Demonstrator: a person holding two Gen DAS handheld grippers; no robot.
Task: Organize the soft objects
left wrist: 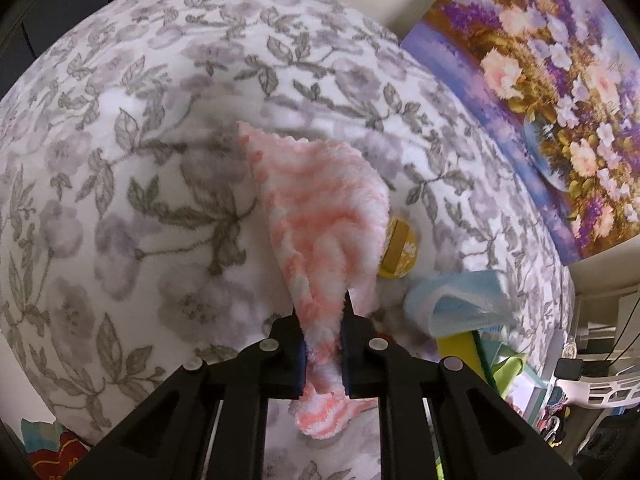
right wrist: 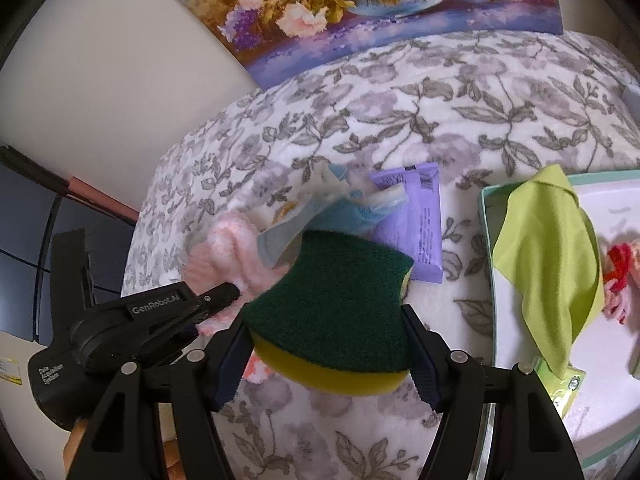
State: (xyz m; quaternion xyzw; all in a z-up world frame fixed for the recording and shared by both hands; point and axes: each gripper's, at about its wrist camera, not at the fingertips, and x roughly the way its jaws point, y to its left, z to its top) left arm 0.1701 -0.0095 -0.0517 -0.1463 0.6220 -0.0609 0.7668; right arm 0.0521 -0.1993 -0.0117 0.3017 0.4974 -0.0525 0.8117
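My left gripper is shut on a fluffy pink-and-white cloth and holds it above the floral blanket; the same cloth and the left gripper show in the right wrist view. My right gripper is shut on a green-and-yellow sponge. A light blue cloth lies on the blanket to the right, also in the right wrist view. A lime green cloth hangs over the rim of a mint box that holds a pink and red yarn item.
A purple tube and a yellow round tin lie on the blanket. A flower painting leans against the wall behind. White plastic furniture stands beyond the bed's right edge.
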